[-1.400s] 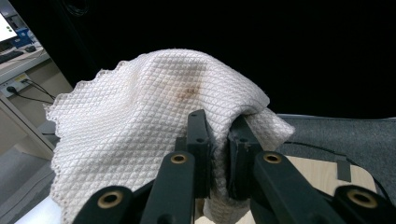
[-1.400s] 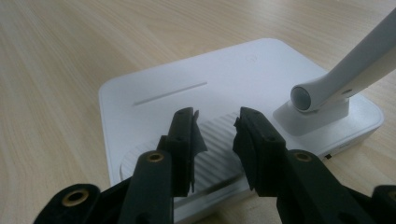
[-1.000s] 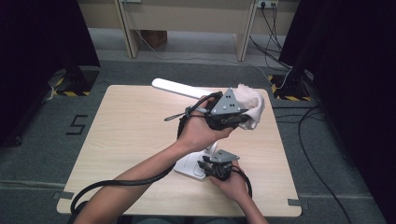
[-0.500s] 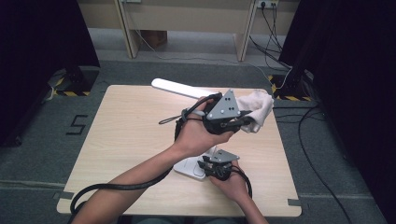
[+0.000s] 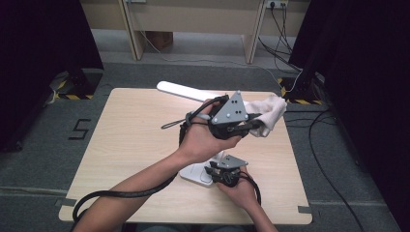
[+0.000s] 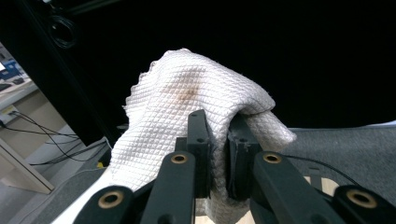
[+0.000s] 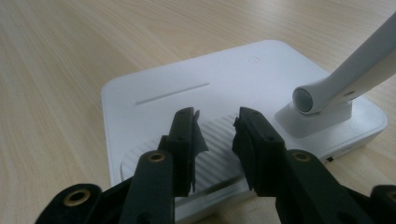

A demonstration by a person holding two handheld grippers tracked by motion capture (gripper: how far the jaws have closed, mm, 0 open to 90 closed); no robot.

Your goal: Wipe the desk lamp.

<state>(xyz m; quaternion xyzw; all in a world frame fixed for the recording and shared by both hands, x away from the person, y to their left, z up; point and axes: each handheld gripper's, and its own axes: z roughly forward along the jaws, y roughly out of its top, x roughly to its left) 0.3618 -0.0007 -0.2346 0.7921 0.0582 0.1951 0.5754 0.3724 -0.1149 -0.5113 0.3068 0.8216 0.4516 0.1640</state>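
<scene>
From above, wooden table (image 5: 135, 140), pale, with a white desk lamp (image 5: 197, 172) standing near its front edge. Lamp head (image 5: 181, 90) stretched long and flat over the far side of the tabletop. Left gripper (image 5: 255, 123) raised above the middle of the table, grey three-cornered plate on top, jaws pointing right and clamped on a white cloth (image 5: 269, 112). Cloth bunched, hanging off the jaw tips, clear of the wood, above the table's far right part. Left hand (image 5: 205, 140) wrapped round the gripper body, black cable trailing back along the forearm. Right gripper (image 5: 211, 170) low at the front of the table, right at the lamp's base, held in the right hand (image 5: 239, 191).

Along the left gripper's jaws, cloth (image 6: 187, 112) of waffle weave, white with a faint brownish stain near its top, draped over and around both black pads. Left gripper (image 6: 218, 140) closed tight on a fold of it, fabric pinched between the pads and spilling down on the left side. Dark backdrop behind, grey floor below.

Along the right gripper's jaws, lamp base (image 7: 187, 93), a flat white square with a ribbed round patch and a thin slot. Lamp arm (image 7: 350, 74) rising from its hinge at the right. Right gripper (image 7: 217, 133) parted, nothing between the pads, tips poised just over the ribbed patch; contact with the base impossible to tell.
</scene>
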